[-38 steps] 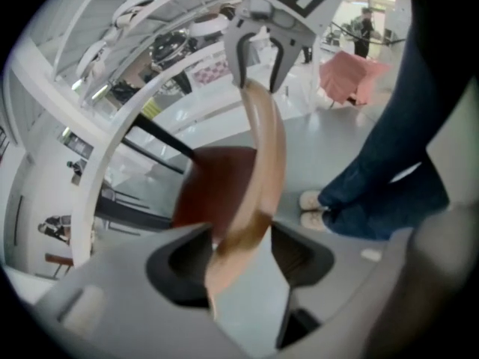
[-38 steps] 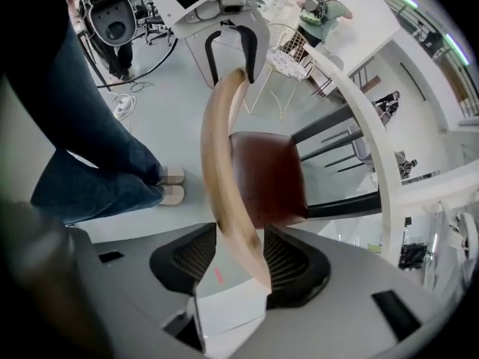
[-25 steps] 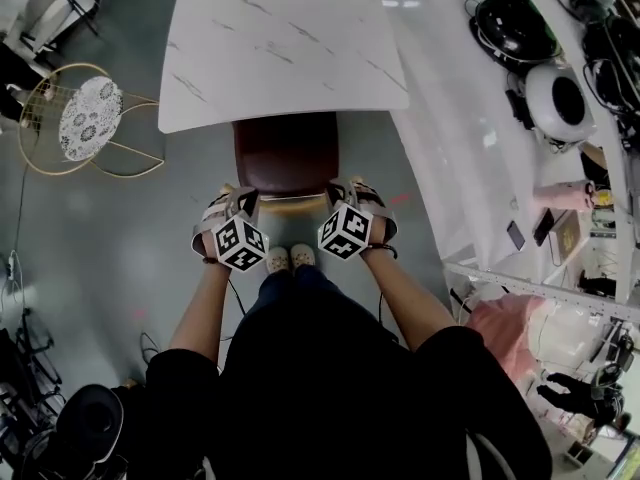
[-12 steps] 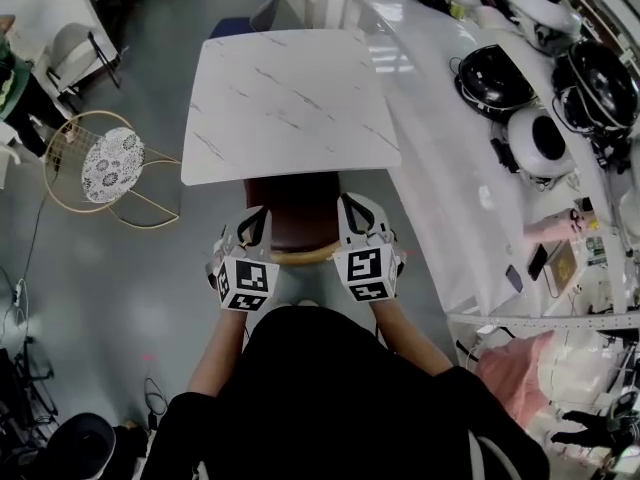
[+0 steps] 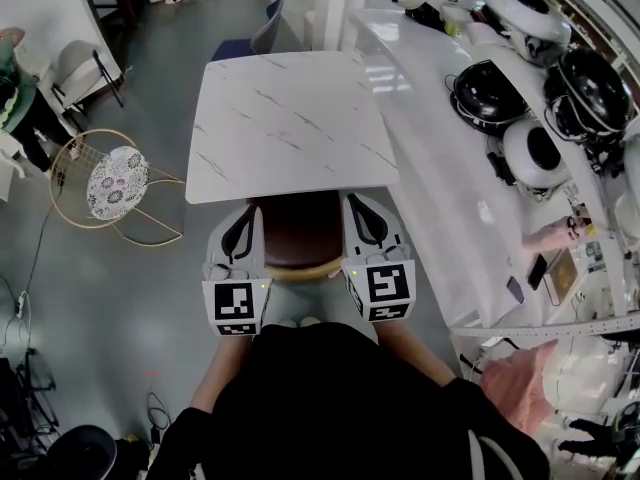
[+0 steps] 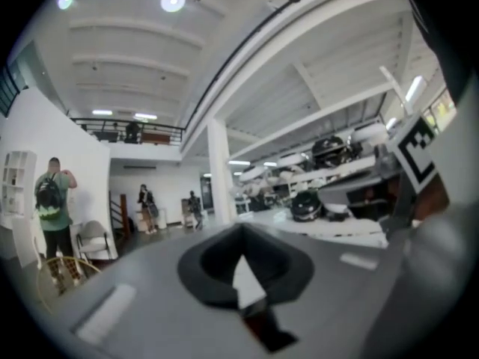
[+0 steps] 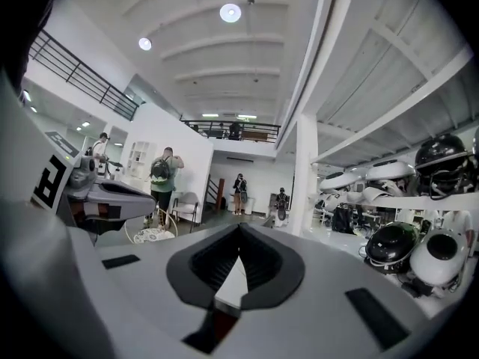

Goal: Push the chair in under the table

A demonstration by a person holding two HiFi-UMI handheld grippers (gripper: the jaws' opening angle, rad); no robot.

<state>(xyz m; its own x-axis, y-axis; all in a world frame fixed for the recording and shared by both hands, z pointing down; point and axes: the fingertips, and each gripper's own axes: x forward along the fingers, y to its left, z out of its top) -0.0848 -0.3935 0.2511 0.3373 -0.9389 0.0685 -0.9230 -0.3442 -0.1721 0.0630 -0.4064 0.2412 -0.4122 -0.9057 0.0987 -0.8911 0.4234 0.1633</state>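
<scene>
1. One brown chair [image 5: 297, 236], its seat partly under the near edge of one white table [image 5: 290, 118].
2. Two grippers flank the chair back: left gripper [image 5: 243, 230] and right gripper [image 5: 360, 223]. Both have jaws pressed together, holding nothing.

White grey-veined table [image 5: 290, 118], dark brown chair [image 5: 298, 233], gold wire seat [image 5: 70, 153] with white lacy-patterned cushion [image 5: 117, 181].

Open workshop hall, long white counter [image 5: 440, 188] of helmet-like shells [image 5: 487, 93], mezzanine railing [image 7: 239, 133], grey concrete floor [image 5: 120, 288].
</scene>
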